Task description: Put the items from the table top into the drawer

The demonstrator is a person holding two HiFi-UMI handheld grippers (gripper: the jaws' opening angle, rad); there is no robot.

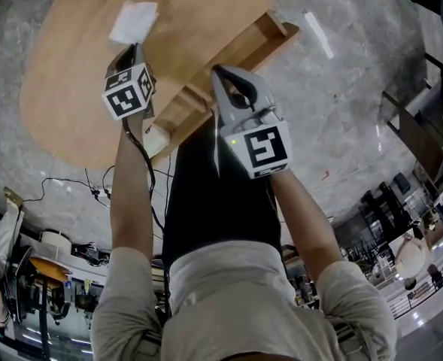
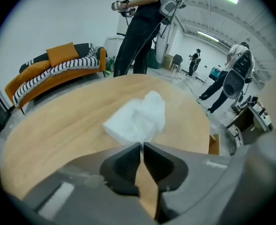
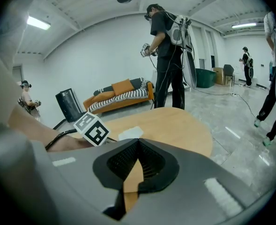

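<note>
One white crumpled wad (image 1: 133, 21) lies toward the far end of the oval wooden table (image 1: 63, 74), the only item showing on its top. The left gripper (image 2: 141, 145) is down at the wad's near edge. Its jaws are drawn almost together, with a sliver of white caught between the tips, so the pick-up appears to be under way. The right gripper (image 3: 137, 143) hangs off the table's near edge, jaws pressed together on nothing. What looks like the drawer (image 1: 274, 34) juts out from under that same edge of the table; its contents cannot be made out. By this showing, lifting the wad and carrying it to the drawer are left to do. No brand or writing is legible; the only print is the black-and-white square markers on each gripper's cube (image 1: 265, 147).
</note>
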